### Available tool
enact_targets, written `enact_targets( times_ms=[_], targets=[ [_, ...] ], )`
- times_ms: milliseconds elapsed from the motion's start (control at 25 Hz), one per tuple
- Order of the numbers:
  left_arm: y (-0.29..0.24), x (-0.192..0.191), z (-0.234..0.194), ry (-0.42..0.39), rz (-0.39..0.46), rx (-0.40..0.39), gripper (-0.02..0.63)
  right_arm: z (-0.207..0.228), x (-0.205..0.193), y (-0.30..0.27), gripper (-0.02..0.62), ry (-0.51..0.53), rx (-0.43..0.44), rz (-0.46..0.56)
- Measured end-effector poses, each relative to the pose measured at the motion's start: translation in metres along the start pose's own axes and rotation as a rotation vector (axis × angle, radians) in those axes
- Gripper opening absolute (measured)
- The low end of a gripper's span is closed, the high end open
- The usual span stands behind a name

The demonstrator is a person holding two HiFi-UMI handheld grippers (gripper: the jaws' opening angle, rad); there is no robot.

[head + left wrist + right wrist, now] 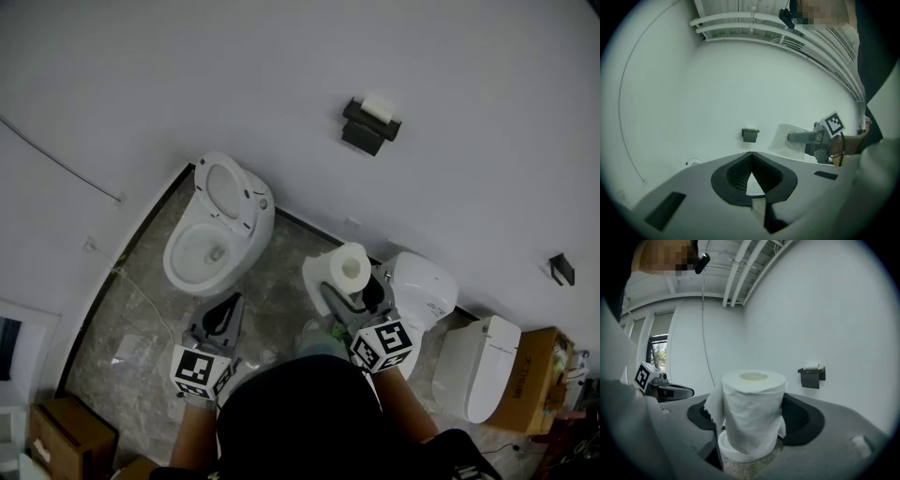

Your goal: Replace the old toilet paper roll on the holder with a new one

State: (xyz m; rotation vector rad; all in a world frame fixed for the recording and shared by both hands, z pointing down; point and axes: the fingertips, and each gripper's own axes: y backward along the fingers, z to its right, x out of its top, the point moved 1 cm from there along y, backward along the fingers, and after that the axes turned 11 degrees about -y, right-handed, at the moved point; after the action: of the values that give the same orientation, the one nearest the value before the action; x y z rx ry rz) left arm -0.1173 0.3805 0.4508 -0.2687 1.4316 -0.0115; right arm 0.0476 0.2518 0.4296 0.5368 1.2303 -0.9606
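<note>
left gripper [751,155]: jaws pressed together | right gripper [354,283]: jaws wide, gripping upright white toilet paper roll [752,404]

Left hand-held gripper [228,305] closed — right hand-held gripper [353,292] tight on roll [352,266]

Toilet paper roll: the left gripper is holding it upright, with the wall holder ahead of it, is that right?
Not the left. The right gripper holds the toilet paper roll upright, with the wall holder ahead; the right gripper view shows it. The left gripper is shut and empty.
</note>
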Motion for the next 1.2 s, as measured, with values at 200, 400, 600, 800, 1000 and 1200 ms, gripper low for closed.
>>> enact_targets(
  times_ms=[200, 400, 600, 800, 1000, 1200],
  targets=[
    [-0.016, -0.009, -0.012, 0.010, -0.018, -0.007, 0.014, 0.013, 0.001, -0.019, 0.368, -0.017, -0.014, 0.005],
    [-0.048, -0.012, -0.027, 0.003, -0.041, -0.004, 0.014, 0.035, 0.006, -0.049, 0.368, -0.036, -0.003, -0.002],
    [-0.100, -0.006, -0.050, -0.015, -0.055, -0.017, 0.014, 0.070, 0.022, -0.090, 0.368, -0.044, 0.002, -0.002],
    [-0.162, 0.005, -0.070, -0.029, -0.053, -0.017, 0.014, 0.113, 0.043, -0.126, 0.368, -0.033, 0.007, 0.001],
    [-0.226, 0.018, -0.080, -0.021, -0.058, -0.025, 0.014, 0.160, 0.062, -0.158, 0.368, -0.029, 0.005, -0.010],
    [-0.275, 0.034, -0.082, -0.062, -0.054, -0.040, 0.014, 0.195, 0.079, -0.175, 0.368, -0.030, 0.008, 0.005]
  ],
)
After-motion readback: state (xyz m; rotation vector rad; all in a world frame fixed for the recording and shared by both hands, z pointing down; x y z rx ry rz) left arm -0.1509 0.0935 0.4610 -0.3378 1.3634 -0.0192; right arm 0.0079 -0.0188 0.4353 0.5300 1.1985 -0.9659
